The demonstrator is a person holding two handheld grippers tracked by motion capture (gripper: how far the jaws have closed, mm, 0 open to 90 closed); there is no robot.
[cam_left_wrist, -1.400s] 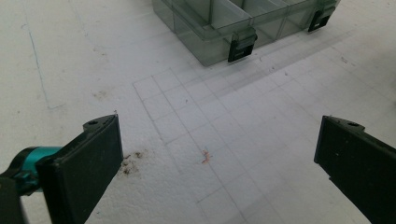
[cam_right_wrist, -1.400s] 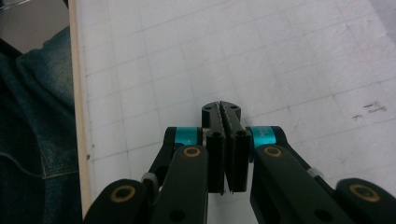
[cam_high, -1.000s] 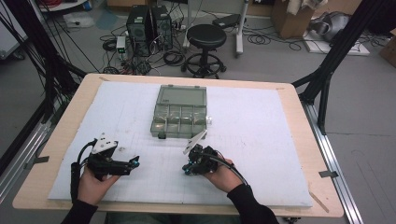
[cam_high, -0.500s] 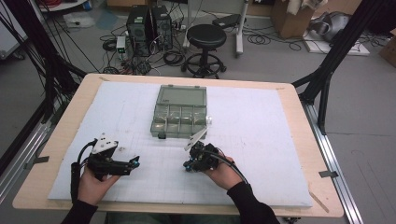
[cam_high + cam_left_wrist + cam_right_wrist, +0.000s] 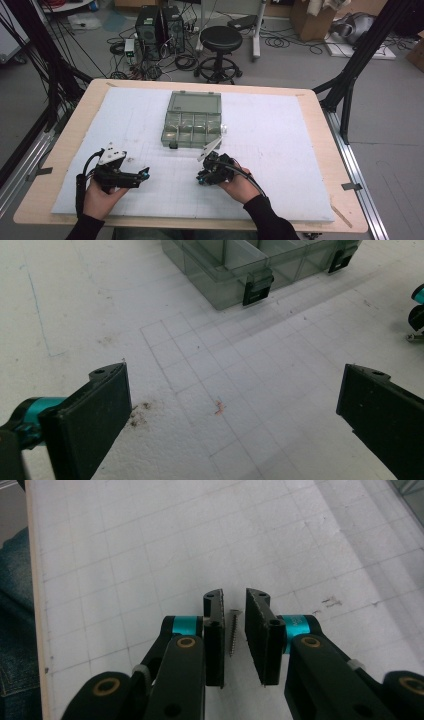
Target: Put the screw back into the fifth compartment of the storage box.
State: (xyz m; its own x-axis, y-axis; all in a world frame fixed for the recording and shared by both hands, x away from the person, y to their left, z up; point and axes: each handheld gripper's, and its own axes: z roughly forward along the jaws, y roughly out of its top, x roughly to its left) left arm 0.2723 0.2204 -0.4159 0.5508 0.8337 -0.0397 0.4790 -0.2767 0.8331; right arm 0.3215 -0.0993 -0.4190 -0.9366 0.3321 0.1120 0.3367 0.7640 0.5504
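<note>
My right gripper (image 5: 234, 635) has its jaws nearly together around a small metal screw (image 5: 233, 632), threaded shank running 12 to 6 between the flat black pads; whether they clamp it I cannot tell. My left gripper (image 5: 225, 410) is spread wide over the white gridded mat (image 5: 75, 305), and the smoky clear-plastic compartment box (image 5: 192, 120) lies at 11 o'clock from my right one.

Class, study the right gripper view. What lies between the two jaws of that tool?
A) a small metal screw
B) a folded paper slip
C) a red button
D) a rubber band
A: in the right gripper view a small screw lies on the white gridded mat in the narrow gap between the right tool's black jaws, which do not appear to have closed on it yet.
</note>
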